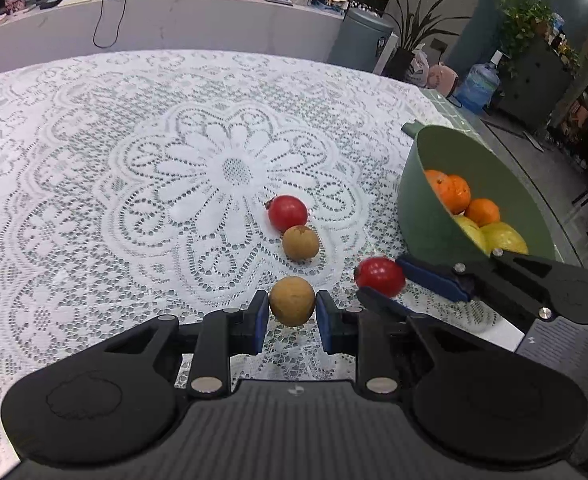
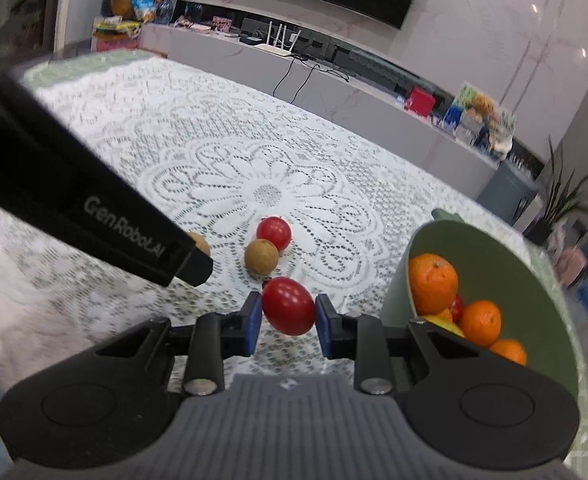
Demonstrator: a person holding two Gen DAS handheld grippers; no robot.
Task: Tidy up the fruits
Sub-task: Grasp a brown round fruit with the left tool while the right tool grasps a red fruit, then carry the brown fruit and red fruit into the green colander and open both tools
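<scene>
A brown round fruit [image 1: 292,301] sits clamped between blue pads, clear of the lace cloth. A red tomato [image 2: 288,306], oval and glossy, is likewise clamped and raised. On the cloth, a second red tomato [image 1: 288,213] and a second brown fruit [image 1: 300,243] lie touching, the tomato at 11 o'clock of the fruit. At 3 o'clock stands a green bowl [image 1: 421,216] holding oranges [image 1: 455,192] and yellow fruit [image 1: 503,238].

From my left gripper [image 1: 292,316] I see two fruits [image 1: 294,226] touching on the counter [image 1: 94,140] ahead; the bowl [image 1: 413,200] stands to their right, oranges [image 1: 453,190] in it, my right gripper [image 1: 379,280] before it
</scene>
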